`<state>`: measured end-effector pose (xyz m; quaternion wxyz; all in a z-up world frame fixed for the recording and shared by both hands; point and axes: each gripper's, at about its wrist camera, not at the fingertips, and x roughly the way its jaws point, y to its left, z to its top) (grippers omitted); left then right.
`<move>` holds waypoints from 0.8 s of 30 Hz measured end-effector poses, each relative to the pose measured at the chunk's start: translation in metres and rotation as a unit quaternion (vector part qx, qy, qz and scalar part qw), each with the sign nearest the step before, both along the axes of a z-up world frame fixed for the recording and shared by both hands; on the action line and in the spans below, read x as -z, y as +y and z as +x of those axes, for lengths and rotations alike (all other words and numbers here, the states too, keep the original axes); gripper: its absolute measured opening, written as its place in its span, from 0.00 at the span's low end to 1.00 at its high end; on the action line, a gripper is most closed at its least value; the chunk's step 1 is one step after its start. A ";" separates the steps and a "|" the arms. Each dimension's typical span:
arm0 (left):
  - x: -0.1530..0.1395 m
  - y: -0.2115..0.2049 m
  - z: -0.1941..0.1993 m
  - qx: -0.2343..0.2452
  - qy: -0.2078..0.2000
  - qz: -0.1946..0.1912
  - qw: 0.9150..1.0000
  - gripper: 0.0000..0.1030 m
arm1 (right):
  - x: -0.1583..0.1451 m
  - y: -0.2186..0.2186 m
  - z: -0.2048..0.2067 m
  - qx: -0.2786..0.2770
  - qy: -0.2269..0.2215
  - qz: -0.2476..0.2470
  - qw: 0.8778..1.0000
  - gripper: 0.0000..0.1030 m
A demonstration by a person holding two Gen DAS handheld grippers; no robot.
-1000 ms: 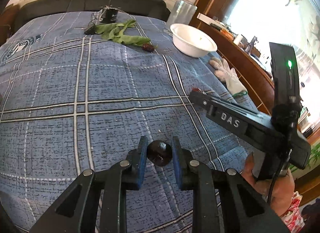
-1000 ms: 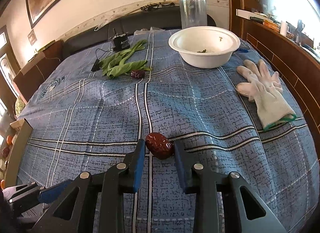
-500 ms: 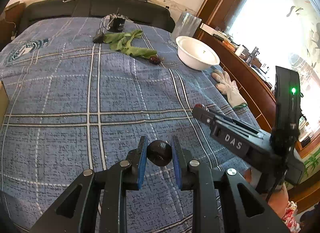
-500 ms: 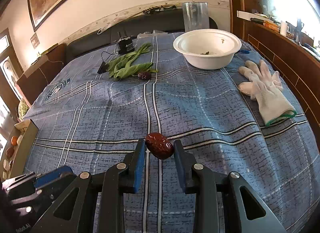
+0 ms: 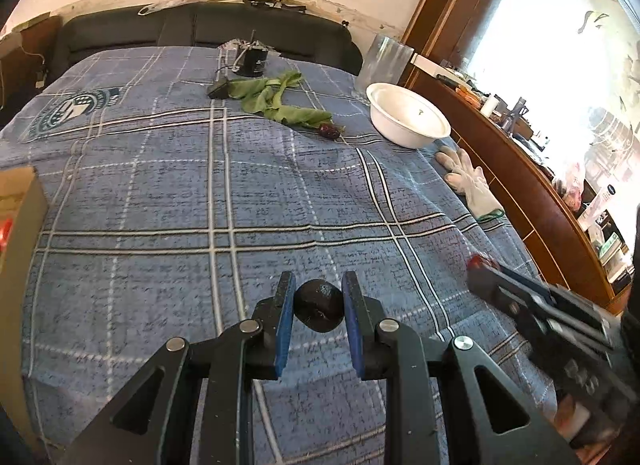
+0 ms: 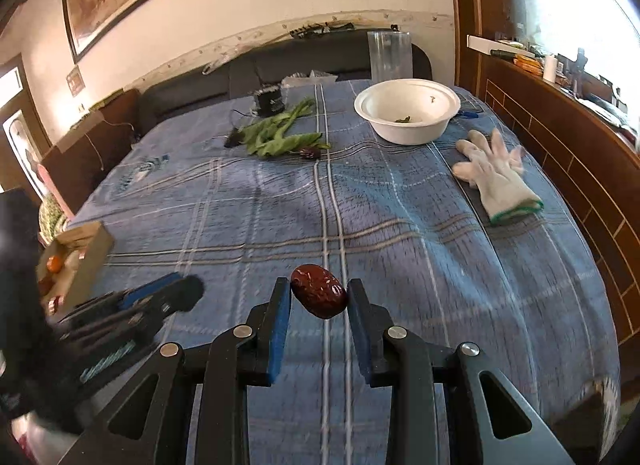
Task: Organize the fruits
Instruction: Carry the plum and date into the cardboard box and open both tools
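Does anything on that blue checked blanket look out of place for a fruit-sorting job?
Yes: a white work glove lies near the blanket's right edge, and loose green leaves sprawl by the white bowl, with one dark fruit stranded at their tip. None of these is fruit in a container.
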<state>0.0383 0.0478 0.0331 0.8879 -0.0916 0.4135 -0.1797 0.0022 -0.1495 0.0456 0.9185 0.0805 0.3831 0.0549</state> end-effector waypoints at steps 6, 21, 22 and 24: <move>-0.024 0.030 -0.034 -0.028 -0.016 0.009 0.999 0.22 | 0.000 0.019 -0.038 -0.006 -0.010 0.016 1.000 0.30; -0.061 0.102 -0.101 -0.117 -0.060 0.072 0.989 0.22 | -0.006 0.096 -0.074 -0.080 -0.023 0.020 0.996 0.31; -0.062 0.105 -0.104 -0.119 -0.062 0.073 0.988 0.22 | -0.006 0.100 -0.075 -0.084 -0.023 0.021 0.996 0.31; -0.062 0.112 -0.108 -0.123 -0.061 0.072 0.988 0.22 | -0.006 0.109 -0.079 -0.092 -0.022 0.024 0.995 0.31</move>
